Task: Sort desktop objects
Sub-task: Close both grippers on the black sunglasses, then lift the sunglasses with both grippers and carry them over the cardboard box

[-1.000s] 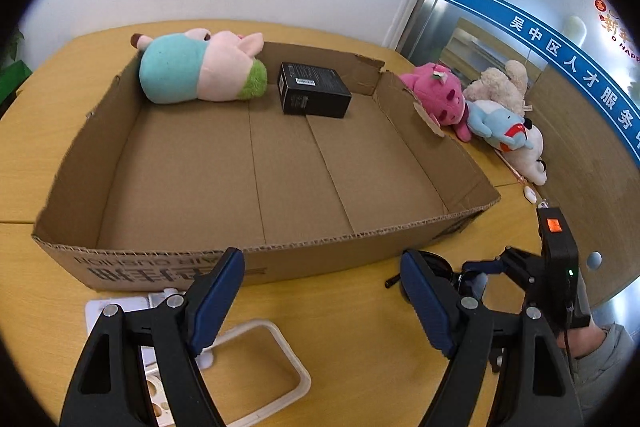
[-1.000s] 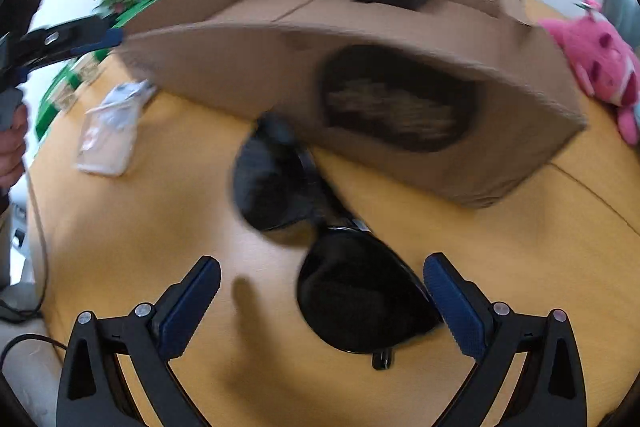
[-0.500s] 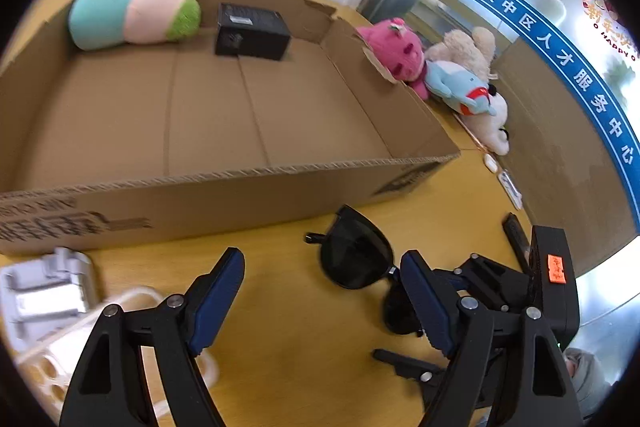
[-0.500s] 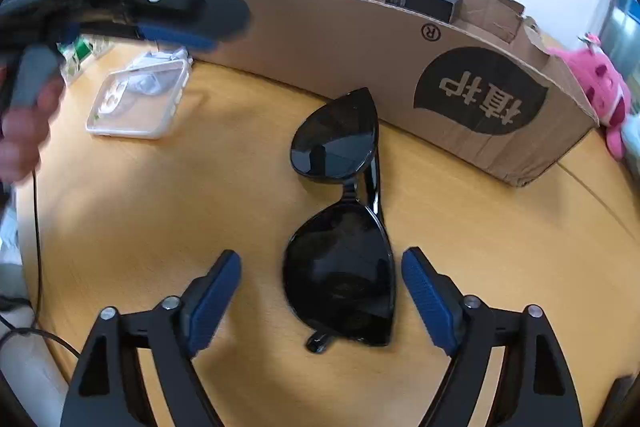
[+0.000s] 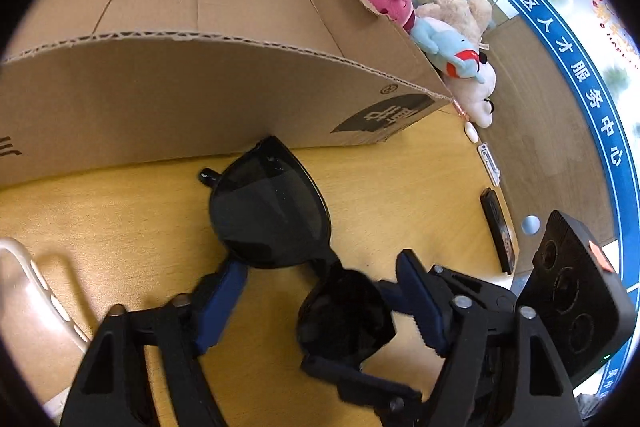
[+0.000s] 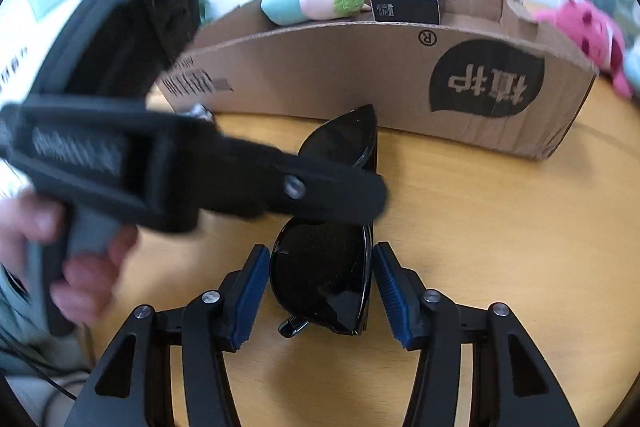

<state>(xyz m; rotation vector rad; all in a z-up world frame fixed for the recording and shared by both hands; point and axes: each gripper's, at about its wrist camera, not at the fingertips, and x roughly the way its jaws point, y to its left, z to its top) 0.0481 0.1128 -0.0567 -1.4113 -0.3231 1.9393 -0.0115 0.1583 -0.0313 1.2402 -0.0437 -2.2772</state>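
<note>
Black sunglasses [image 5: 272, 219] lie on the wooden table in front of a low cardboard box [image 5: 200, 83]. My left gripper [image 5: 320, 299] is open and straddles the bridge of the sunglasses from the side. My right gripper [image 6: 318, 287] is narrowly open around the near lens [image 6: 320, 267], pads just beside its edges. The left gripper's body [image 6: 160, 167] crosses the right wrist view over the middle of the sunglasses. The box [image 6: 360, 75] holds a pig plush [image 6: 312, 1] and a black carton [image 6: 406, 5].
Pink, blue and white plush toys [image 5: 440, 31] lie right of the box. A clear phone case [image 5: 32, 299] lies at the left. A black phone-like item [image 5: 498, 227] and small white items [image 5: 488, 163] lie near the table's right edge.
Both grippers have moved in on the sunglasses. The right gripper's jaws have narrowed around the near lens. The left gripper has swung right and down over the bridge.
</note>
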